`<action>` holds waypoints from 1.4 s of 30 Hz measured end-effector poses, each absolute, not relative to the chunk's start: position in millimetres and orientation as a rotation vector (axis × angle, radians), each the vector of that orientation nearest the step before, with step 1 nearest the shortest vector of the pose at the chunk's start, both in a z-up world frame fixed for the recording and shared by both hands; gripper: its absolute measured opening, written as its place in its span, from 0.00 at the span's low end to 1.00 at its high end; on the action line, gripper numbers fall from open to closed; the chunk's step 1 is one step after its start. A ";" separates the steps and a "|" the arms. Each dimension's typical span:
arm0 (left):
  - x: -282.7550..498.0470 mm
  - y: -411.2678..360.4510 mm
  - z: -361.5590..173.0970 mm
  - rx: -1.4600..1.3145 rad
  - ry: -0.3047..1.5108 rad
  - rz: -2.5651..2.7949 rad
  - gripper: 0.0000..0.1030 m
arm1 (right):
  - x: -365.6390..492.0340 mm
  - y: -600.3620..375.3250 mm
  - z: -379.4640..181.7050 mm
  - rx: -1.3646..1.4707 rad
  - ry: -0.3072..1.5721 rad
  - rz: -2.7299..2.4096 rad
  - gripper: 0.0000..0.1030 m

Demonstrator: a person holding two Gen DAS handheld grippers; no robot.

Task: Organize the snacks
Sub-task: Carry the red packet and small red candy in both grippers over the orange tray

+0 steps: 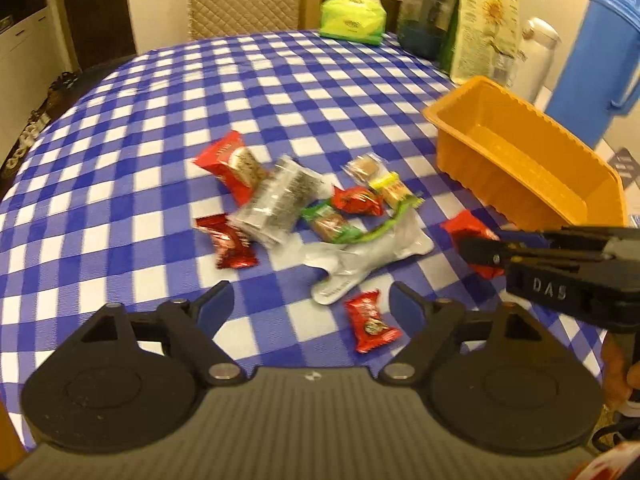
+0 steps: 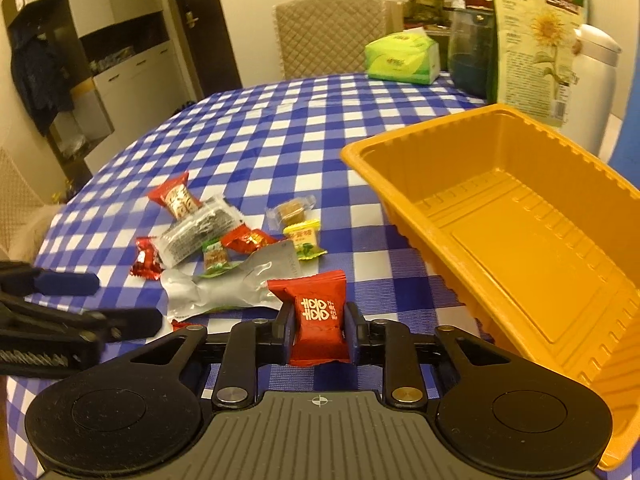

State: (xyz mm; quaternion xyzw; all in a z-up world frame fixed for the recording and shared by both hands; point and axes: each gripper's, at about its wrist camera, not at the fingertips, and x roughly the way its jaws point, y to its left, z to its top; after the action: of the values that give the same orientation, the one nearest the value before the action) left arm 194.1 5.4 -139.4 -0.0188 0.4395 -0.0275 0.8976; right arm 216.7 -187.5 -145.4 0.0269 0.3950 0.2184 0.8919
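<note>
My right gripper (image 2: 318,322) is shut on a red snack packet (image 2: 316,312) with white characters, held just above the blue checked tablecloth, left of the empty orange tray (image 2: 520,248). In the left wrist view the same packet (image 1: 466,230) shows in the right gripper (image 1: 476,252), near the tray (image 1: 520,160). My left gripper (image 1: 310,304) is open and empty above a small red packet (image 1: 370,320). A pile of wrapped snacks lies beyond it: red packets (image 1: 230,164), a clear dark-speckled packet (image 1: 280,200), green and yellow candies (image 1: 394,188) and a silver wrapper (image 1: 360,260).
At the table's far side stand a green tissue pack (image 2: 402,58), a dark jar (image 2: 470,52), a sunflower-printed bag (image 2: 536,44), a white flask (image 2: 592,88) and a blue jug (image 1: 596,60). A quilted chair (image 2: 328,34) stands behind the table.
</note>
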 end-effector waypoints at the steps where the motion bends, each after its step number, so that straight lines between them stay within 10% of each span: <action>1: 195.0 2.0 -141.1 -0.032 0.916 -0.070 0.73 | 216.1 -189.2 -144.2 0.061 0.818 0.449 0.25; 21: 201.5 -19.9 -163.0 0.043 0.982 -0.161 0.16 | 200.7 -203.9 -131.1 0.104 0.808 0.402 0.25; 42: 216.6 -21.6 -100.9 0.121 0.858 -0.343 0.13 | 180.3 -221.8 -91.9 0.213 0.715 0.267 0.25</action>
State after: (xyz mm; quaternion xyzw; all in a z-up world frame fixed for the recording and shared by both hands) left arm 216.6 -21.6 -100.9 0.0584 0.4135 -0.1652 0.8935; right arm 180.3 -221.8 -91.9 0.1039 0.3482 0.1300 0.9225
